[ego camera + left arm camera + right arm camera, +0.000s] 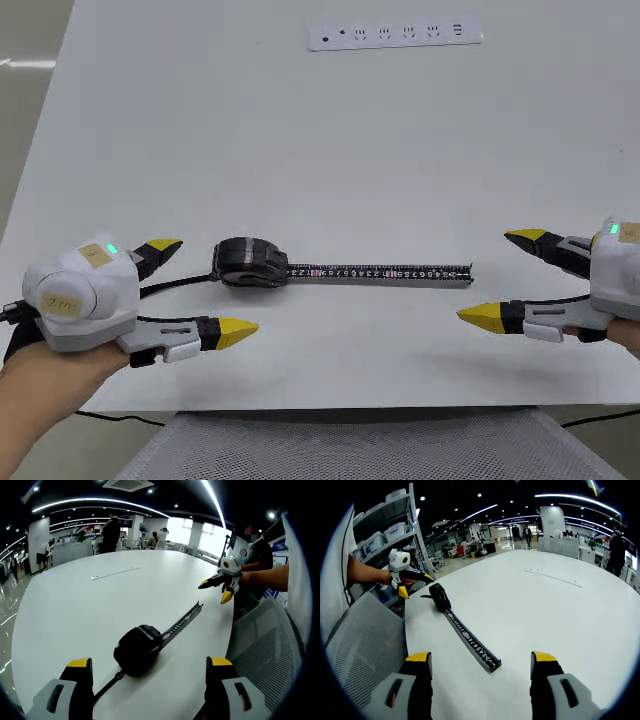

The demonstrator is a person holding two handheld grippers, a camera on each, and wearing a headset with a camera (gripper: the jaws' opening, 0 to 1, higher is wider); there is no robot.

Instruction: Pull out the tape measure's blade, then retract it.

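Note:
A black tape measure [249,263] lies on the white table [330,150], its blade [380,273] pulled out to the right and flat on the surface. My left gripper [200,287] is open just left of the case, apart from it. In the left gripper view the case [138,649] sits ahead between the yellow-tipped fingers [78,663], with the blade [182,621] running away. My right gripper [512,277] is open, a short way right of the blade's end. The right gripper view shows the blade's end [491,663] between its jaws and the case [439,596] farther off.
A white power strip [395,34] lies at the table's far edge. A black cord [172,287] trails from the tape case toward the left gripper. A grey mesh chair back [350,445] sits below the table's near edge. Shelving with boxes [385,525] stands behind.

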